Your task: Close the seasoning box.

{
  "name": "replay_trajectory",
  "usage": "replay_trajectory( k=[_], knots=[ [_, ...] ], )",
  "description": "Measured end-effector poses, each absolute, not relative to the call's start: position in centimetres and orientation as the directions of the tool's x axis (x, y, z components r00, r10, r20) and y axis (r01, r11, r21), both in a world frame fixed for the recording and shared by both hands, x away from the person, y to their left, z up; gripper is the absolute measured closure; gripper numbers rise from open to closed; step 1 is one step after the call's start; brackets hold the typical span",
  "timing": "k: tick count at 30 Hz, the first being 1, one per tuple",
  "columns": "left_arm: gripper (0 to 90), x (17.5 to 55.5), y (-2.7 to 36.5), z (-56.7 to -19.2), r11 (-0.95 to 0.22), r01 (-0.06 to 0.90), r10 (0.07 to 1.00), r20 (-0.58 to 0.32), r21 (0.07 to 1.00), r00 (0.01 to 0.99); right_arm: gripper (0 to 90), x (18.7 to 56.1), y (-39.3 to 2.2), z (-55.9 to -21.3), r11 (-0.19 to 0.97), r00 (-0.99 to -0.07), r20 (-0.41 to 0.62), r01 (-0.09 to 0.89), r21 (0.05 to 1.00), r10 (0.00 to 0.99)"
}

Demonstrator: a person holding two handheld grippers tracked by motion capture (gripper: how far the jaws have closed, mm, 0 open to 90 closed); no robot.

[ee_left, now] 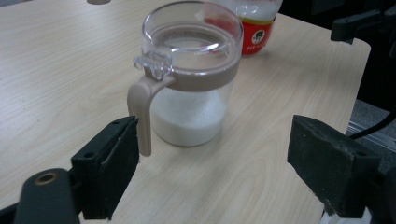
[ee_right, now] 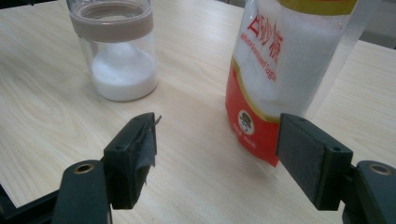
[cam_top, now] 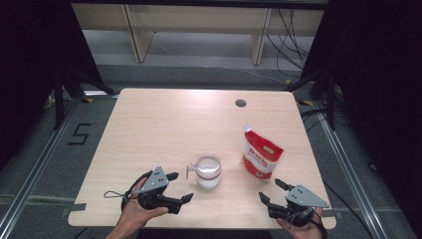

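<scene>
Gaping empty: left gripper [ee_left: 212,154], right gripper [ee_right: 217,154]; sugar bag [ee_right: 285,65] top cut off.

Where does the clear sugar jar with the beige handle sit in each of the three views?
High view: the sugar jar stands near the table's front edge, centre, between the two grippers.
Left gripper view: it stands top centre, handle turned toward the left jaw.
Right gripper view: upper left, its top cropped.
Shared landmark: the red-and-white sugar pouch stands right of the jar in all three.
</scene>
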State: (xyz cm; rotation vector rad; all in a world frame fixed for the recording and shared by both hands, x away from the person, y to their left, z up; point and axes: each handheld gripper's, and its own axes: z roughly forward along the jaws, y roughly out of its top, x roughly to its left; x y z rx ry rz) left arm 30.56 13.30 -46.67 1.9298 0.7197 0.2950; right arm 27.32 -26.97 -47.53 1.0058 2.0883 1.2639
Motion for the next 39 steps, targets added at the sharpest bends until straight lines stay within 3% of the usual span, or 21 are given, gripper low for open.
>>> replay_trajectory(
  k=[19, 23, 29, 35, 39],
  knots=[
    [15.7, 28.6, 14.4, -48.3, -0.35, 0.339, 0.597, -0.071, 0.873, 0.799, 24.0, 27.5, -27.0, -47.8, 0.27, -0.613, 0.016, 0.371, 0.889, 0.79],
    [15.6, 28.1, 14.3, -48.8, -0.347, 0.378, 0.603, -0.105, 0.858, 0.791, 21.3, 27.5, -26.8, -48.0, 0.305, -0.624, -0.01, 0.368, 0.878, 0.782],
    [15.6, 28.2, 14.4, -48.9, -0.379, 0.342, 0.581, -0.067, 0.86, 0.811, 19.7, 27.5, -26.7, -48.1, 0.315, -0.622, 0.004, 0.401, 0.86, 0.783],
    [15.6, 28.2, 14.4, -49.0, -0.375, 0.366, 0.591, -0.085, 0.852, 0.803, 19.3, 27.7, -26.7, -48.3, 0.339, -0.643, -0.033, 0.359, 0.869, 0.765],
    [15.6, 28.2, 14.5, -49.0, -0.37, 0.374, 0.597, -0.091, 0.85, 0.797, 19.2, 27.4, -26.6, -48.3, 0.324, -0.628, 0.002, 0.405, 0.855, 0.778]
  ],
)
